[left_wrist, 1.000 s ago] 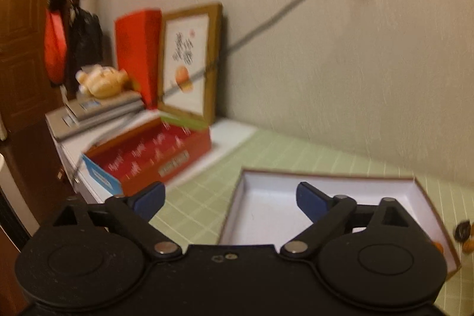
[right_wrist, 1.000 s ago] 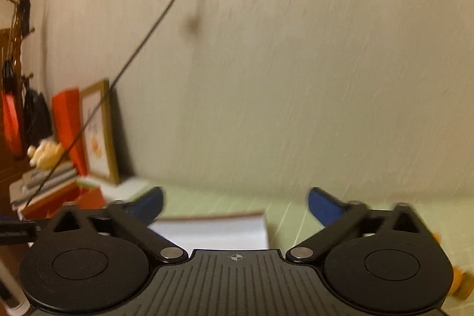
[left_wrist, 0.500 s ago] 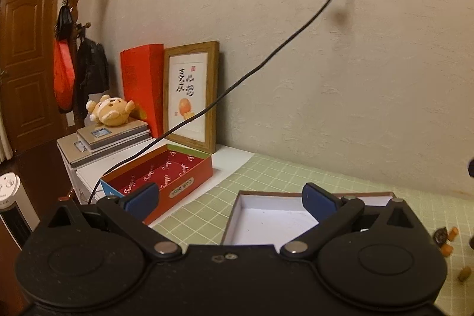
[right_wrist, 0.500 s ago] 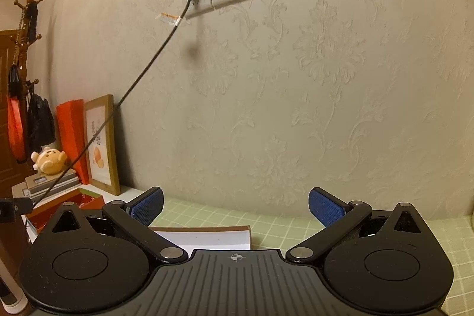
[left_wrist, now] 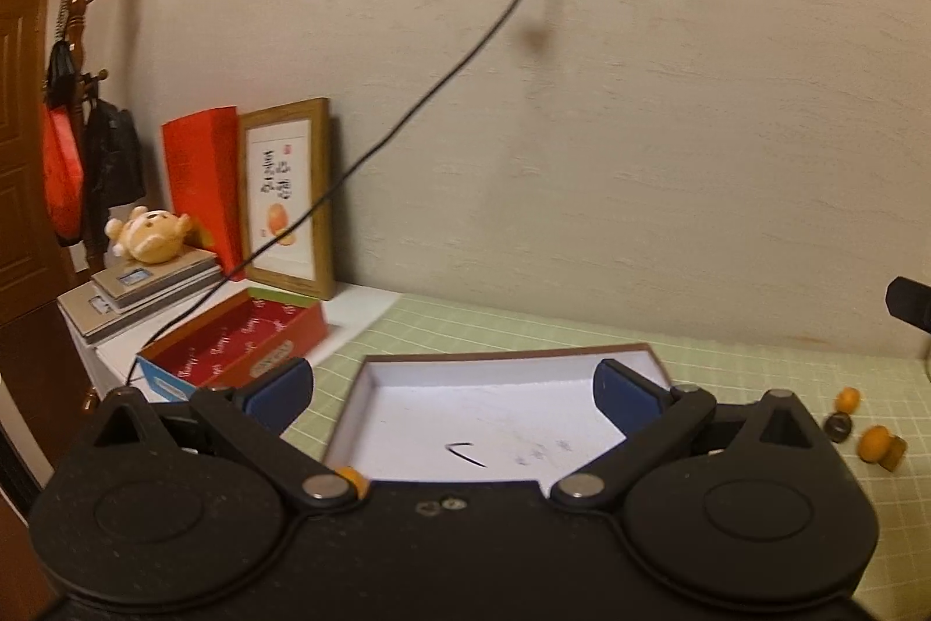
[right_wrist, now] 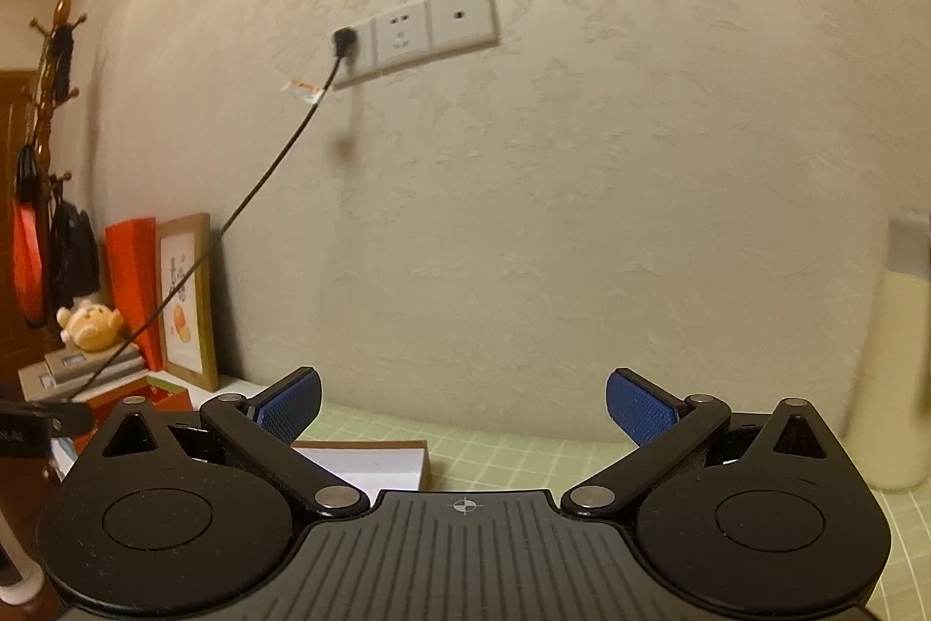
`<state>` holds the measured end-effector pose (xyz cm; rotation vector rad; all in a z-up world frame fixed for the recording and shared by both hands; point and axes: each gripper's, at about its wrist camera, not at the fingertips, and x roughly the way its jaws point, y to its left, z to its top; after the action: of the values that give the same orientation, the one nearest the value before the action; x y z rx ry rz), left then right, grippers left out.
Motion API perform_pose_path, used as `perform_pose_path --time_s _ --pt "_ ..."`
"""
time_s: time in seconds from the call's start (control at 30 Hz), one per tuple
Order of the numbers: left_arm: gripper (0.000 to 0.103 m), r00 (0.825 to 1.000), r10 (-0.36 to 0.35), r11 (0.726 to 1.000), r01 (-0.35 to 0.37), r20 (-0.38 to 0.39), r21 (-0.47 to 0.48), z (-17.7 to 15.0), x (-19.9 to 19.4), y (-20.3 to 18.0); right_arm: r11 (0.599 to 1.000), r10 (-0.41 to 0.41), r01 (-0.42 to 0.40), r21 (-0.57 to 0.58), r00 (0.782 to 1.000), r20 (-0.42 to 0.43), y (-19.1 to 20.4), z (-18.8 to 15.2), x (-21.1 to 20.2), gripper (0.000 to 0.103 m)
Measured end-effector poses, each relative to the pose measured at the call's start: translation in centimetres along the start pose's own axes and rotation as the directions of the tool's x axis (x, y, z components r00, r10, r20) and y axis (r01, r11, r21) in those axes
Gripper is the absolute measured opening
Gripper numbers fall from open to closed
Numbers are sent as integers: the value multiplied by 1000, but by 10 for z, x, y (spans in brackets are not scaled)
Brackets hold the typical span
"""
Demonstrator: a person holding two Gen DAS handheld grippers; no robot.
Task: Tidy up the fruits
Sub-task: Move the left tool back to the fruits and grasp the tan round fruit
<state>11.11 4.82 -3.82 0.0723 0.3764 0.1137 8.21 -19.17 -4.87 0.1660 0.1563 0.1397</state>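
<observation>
Both the left tool [left_wrist: 452, 387] and right tool [right_wrist: 462, 403] gape released, holding nothing, above a shallow white box [left_wrist: 494, 417] on the green-checked desk [left_wrist: 727, 365], small orange fruits [left_wrist: 876, 442] lying just right of it.

- The bench [left_wrist: 523, 330] wears a pale green cover ruled in a light grid.
- The shallow box [left_wrist: 477, 405] is white inside with a brown rim.
- The small fruits [left_wrist: 873, 440] beside it are orange.
- The long box [left_wrist: 244, 336] is red inside with pale lettering; one end is blue.
- The wall [right_wrist: 582, 213] is beige with an embossed floral pattern.
- The left gripper [left_wrist: 454, 388] and right gripper [right_wrist: 462, 400] are black with blue pads.
- The plush toy [left_wrist: 148, 240] is tan.
</observation>
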Motion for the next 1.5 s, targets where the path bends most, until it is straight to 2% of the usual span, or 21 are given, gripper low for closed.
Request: perform_pose_path --time_s 0.27,0.43,0.67,1.13,1.5 --pt "97 996 -88 995 90 -27 47 -16 -12 -46 995 -52 56 81 997 -51 -40 -2 -25 103" --pt "97 987 -150 985 154 -54 78 -26 -13 -76 989 -120 128 78 988 -99 -63 -9 -35 103" --pt "97 970 -220 966 232 -106 117 -42 -7 -114 982 -167 179 67 974 -154 -87 -21 -46 103" --pt "94 940 -298 935 322 -163 147 -57 16 -170 960 -250 270 74 946 -205 -123 -35 -54 103" --pt "92 926 -315 922 351 -209 166 -72 40 -197 942 -288 321 93 921 -260 -148 -47 -43 103"
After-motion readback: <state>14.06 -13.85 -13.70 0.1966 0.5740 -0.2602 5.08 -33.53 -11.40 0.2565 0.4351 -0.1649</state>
